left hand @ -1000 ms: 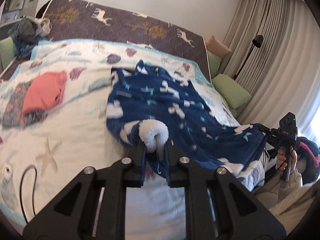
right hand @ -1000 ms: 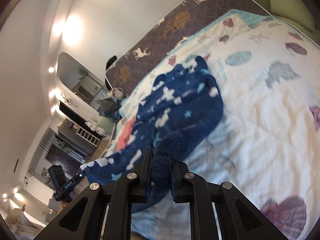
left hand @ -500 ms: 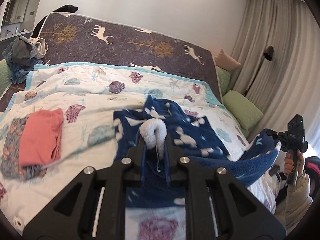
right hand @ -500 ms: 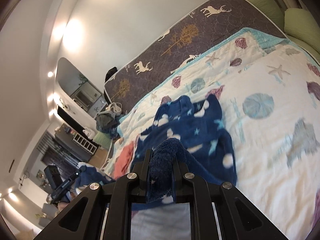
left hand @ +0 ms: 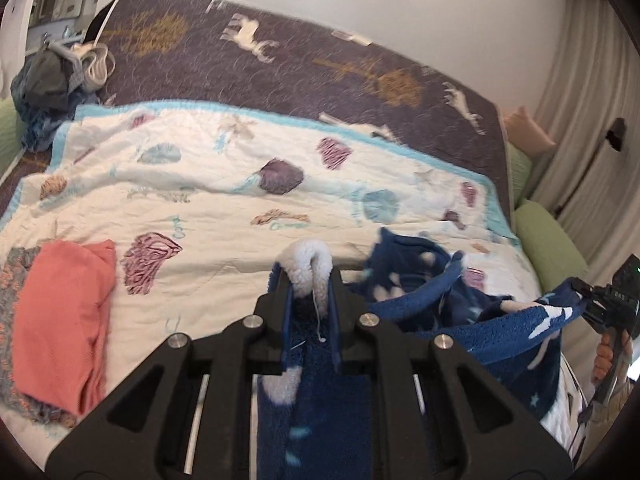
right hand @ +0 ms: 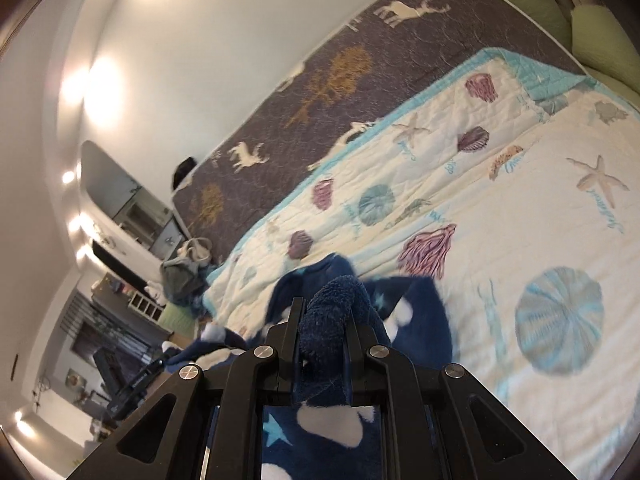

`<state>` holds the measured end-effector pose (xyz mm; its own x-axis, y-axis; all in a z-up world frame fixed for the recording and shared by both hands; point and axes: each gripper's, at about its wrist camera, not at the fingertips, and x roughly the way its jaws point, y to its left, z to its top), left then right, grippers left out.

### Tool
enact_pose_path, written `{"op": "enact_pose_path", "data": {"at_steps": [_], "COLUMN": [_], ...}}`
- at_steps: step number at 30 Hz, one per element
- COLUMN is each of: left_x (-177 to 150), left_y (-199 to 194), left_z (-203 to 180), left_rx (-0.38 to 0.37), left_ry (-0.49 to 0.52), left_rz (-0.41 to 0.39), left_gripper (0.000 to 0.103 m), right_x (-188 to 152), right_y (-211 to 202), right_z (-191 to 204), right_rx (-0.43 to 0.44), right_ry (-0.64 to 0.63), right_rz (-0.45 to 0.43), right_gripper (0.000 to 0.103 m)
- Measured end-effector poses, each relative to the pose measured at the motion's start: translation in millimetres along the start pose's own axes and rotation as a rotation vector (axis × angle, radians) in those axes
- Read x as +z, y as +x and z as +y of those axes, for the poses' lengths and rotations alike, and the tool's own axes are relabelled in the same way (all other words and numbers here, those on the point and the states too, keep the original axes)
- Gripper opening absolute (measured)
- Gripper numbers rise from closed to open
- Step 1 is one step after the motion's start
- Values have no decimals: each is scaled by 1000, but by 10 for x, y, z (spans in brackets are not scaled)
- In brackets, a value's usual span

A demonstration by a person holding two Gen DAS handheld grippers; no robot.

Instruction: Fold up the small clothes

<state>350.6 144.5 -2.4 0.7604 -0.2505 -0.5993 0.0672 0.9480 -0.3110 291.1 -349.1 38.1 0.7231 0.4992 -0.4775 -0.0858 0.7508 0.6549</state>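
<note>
left wrist view: the left claw [left hand: 310,280] is pinching a white fleecy edge of the blue garment [left hand: 460,320], with cloth bunched between its jaws and more of it trailing back under the frame. the garment hangs slack in a sagging band from this claw across to the right claw [left hand: 580,298], which grips the other end near the right edge of the bed; part of it seems to rest on the quilt [left hand: 220,208] near the right side, though blur makes the contact hard to judge. a folded coral piece [left hand: 60,320] lies on a patterned one [left hand: 12,304] at the bed's left edge, so by the look of it at least one item is finished. a heap of clothes [left hand: 48,76] sits at the far left corner, by the headboard end, and may be waiting its turn.

right wrist view: the right claw [right hand: 320,316] is pressed on a thick roll of the blue garment [right hand: 416,320], dark pile filling the gap between the jaws and starred fabric passing beneath. the rest of the garment drops toward the near edge of the bed, crumpled rather than flat. the left claw [right hand: 160,362] shows small and dim at lower left, with blue cloth reaching it.

judging from this, the blue garment is held at two ends but not yet spread or creased; every fold on it is left, plus whatever the far heap holds.
</note>
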Motion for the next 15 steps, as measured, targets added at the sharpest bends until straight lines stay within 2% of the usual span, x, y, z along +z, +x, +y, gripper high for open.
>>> {"op": "enact_pose_path", "data": {"at_steps": [4, 8, 10, 12, 15], "left_x": [-51, -193, -232, -205, -176], "left_y": [522, 922, 968, 943, 820], "left_z": [110, 145, 171, 183, 116], "left_rx": [25, 55, 52, 38, 43], "left_ry": [-30, -23, -34, -42, -4], "left_rz": [43, 123, 135, 132, 112], "left_gripper": [17, 19, 22, 24, 31], "right_x": [110, 56, -23, -82, -67], "right_y": [544, 1045, 1159, 1171, 1107], "right_z": [-298, -728, -902, -1032, -1060], "right_rx": [-64, -136, -131, -88, -63], "right_ry": [39, 102, 143, 179, 193], "right_rz": [36, 108, 135, 126, 129], "right_gripper": [14, 16, 17, 17, 21]}}
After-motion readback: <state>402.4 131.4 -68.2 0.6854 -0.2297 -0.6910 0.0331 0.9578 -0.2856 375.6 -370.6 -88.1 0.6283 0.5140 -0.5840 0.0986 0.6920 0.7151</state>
